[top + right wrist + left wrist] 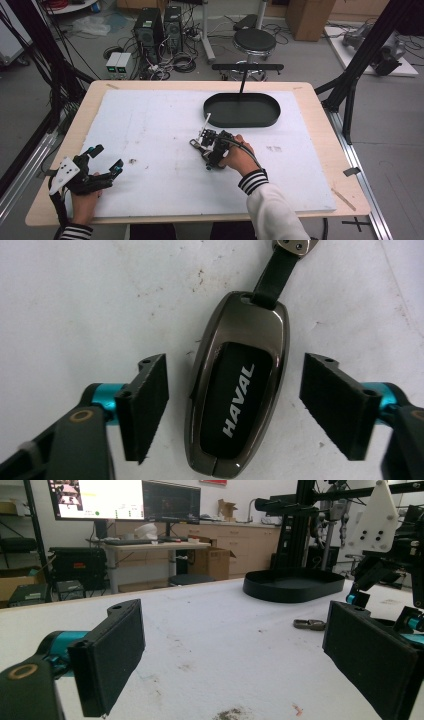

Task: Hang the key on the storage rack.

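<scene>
High view: the left hand-held gripper (104, 161) rests at 8 o'clock on the tabletop (150, 130), jaws apart and empty, probably waiting. The right hand-held gripper (207, 145) works near the centre, below the black tray (242, 110) at 1 o'clock.

Left gripper view: its jaws stand wide apart; the tray (292, 585) lies at 2 o'clock.

Right gripper view: the key fob (237, 385) lies flat between the open jaws, untouched, seemingly lined up for a side grasp.

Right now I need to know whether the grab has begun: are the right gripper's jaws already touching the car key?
No, the right gripper is open, with white table showing on both sides of the car key.
</scene>
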Demonstrator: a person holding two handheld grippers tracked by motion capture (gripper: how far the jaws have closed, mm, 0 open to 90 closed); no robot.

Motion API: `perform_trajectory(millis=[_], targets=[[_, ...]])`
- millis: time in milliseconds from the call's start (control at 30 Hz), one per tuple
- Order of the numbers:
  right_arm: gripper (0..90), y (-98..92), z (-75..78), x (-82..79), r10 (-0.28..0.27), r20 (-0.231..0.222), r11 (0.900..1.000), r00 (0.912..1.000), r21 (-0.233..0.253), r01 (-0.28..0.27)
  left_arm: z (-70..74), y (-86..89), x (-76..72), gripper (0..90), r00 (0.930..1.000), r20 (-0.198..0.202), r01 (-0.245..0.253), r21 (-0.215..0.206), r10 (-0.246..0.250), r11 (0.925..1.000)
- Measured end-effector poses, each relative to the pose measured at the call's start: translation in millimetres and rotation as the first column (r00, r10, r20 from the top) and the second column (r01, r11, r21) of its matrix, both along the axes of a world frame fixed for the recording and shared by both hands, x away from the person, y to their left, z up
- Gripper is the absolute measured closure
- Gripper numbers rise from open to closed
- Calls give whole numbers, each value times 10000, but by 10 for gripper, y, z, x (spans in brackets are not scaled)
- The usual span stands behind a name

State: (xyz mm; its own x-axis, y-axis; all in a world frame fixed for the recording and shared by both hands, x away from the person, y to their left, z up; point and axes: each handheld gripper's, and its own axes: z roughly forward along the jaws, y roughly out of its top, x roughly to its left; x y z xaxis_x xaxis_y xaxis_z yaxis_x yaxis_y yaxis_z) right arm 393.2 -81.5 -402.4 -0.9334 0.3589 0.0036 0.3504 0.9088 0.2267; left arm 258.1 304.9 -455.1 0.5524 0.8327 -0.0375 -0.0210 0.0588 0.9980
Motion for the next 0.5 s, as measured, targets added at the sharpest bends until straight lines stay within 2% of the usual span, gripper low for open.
perform_trajectory(millis=[133, 300, 500], targets=[[325, -6, -5, 4, -201, -115, 9998, 9997, -90, 200, 1, 0, 0, 102, 10000, 0, 3, -3, -3, 10000], [371, -4, -24, 9, -184, -252, 9996, 9995, -202, 178, 0, 0, 0, 103, 10000, -4, 1, -3, -1, 10000], [408, 14, -40, 10, -320, -197, 9985, 9993, -445, 311, 0, -2, 0, 102, 10000, 6, -2, -2, 2, 10000]])
